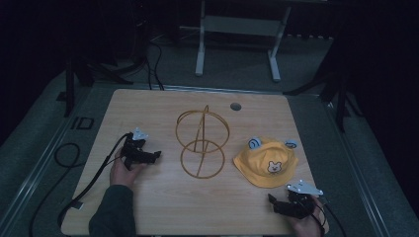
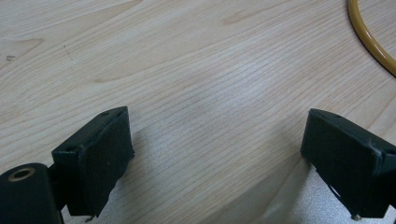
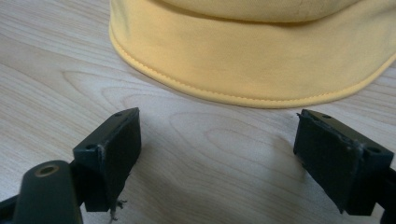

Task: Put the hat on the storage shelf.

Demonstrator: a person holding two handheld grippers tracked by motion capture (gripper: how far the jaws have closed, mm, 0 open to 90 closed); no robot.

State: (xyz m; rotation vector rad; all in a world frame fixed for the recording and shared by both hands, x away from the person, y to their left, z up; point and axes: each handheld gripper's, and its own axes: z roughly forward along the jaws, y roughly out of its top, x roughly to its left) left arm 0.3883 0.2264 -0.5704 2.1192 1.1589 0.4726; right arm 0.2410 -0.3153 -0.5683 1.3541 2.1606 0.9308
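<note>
- The yellow cloth bucket hat (image 1: pixel 267 165) with a small bear face on its front and two round blue-and-white ears lies brim down on the right part of the light wooden table (image 1: pixel 163 207), well apart from the table's near edge.
- The right gripper (image 1: pixel 279 205) — black, with a grey three-cornered plate on top — sits in the person's right hand at the near right corner of the table, just beside the hat's near brim but not touching it.
- In the right gripper view its two black jaws stand wide apart with only bare wood between them; the hat's stitched brim (image 3: pixel 243 88) curves across the picture just beyond the tips, clear of both.
- The gold wire stand (image 1: pixel 201 143), made of two rings joined by thin rods, stands upright near the table's middle, between the two grippers and to the left of the hat.
- The left gripper (image 1: pixel 153 155), held in the person's left hand (image 1: pixel 122 172), rests low on the left part of the table, its tips turned toward the stand's lower ring.
- In the left gripper view its jaws are spread wide over bare wood — nothing between them — and a short arc of the stand's gold ring (image 2: pixel 373 42) shows in the top right corner, apart from the jaws.
- A small round grey hole (image 1: pixel 235 106) sits near the table's far edge.
</note>
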